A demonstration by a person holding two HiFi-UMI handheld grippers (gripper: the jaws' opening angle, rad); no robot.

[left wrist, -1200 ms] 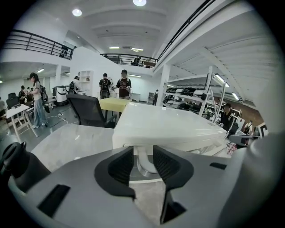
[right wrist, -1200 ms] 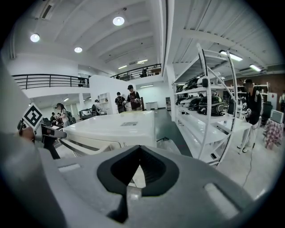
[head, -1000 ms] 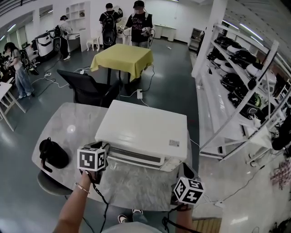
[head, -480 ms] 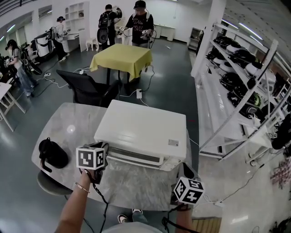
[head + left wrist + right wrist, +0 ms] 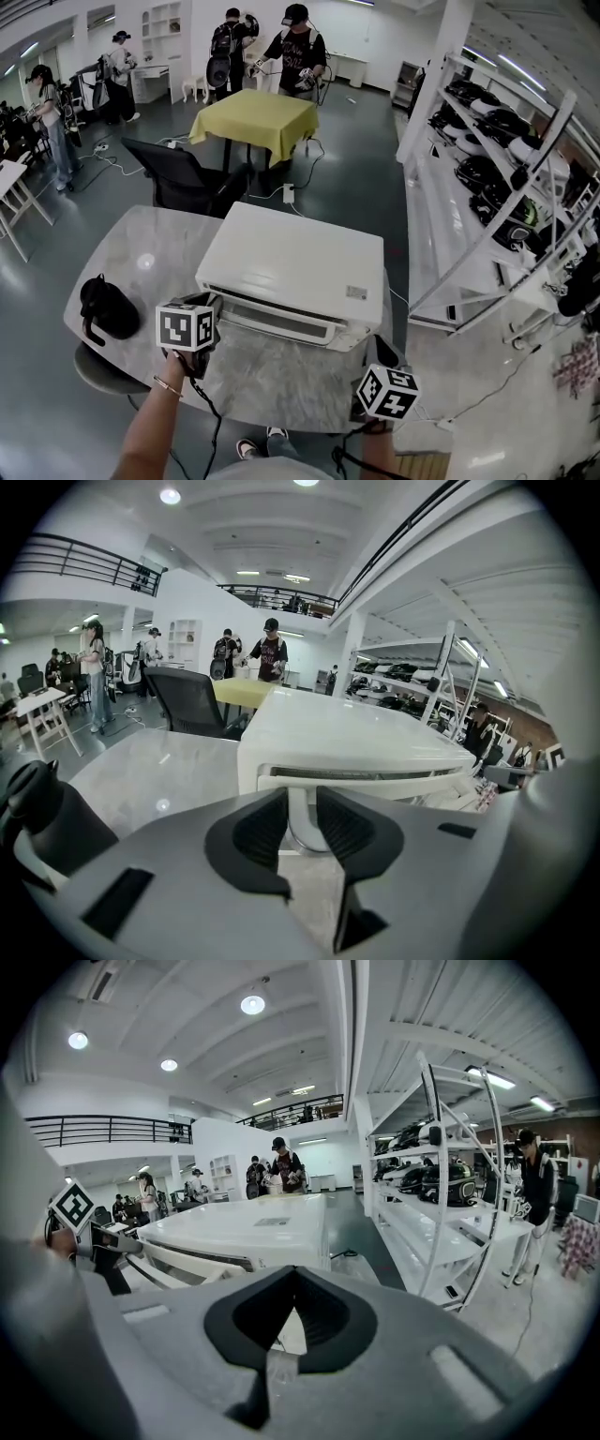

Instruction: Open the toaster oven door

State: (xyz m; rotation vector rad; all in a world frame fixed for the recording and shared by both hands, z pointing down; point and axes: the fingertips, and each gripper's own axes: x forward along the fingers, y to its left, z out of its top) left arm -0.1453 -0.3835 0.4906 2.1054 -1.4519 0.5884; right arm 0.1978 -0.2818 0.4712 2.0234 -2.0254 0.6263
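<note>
A white toaster oven (image 5: pixel 291 258) stands on a round marble table (image 5: pixel 272 380). Its door (image 5: pixel 178 1260) is tipped out a crack at the top, with a dark slit above it. My left gripper (image 5: pixel 217 305) is at the door's left end. In the left gripper view its jaws (image 5: pixel 302 827) are closed on the white door handle (image 5: pixel 300 808), with the pads against both sides. My right gripper (image 5: pixel 382 352) hangs off the oven's front right corner, shut and empty (image 5: pixel 292 1312). The oven (image 5: pixel 244 1222) lies ahead of it to the left.
A black jug (image 5: pixel 105 307) sits on the table's left side, close to my left gripper. Behind the table are a black chair (image 5: pixel 183 183) and a table under a yellow cloth (image 5: pixel 253 117). White shelving (image 5: pixel 487 187) runs along the right. Several people stand at the back.
The left jaws have closed onto the handle, and the door's top edge has come slightly away from the oven body. The right gripper has stayed where it was.
</note>
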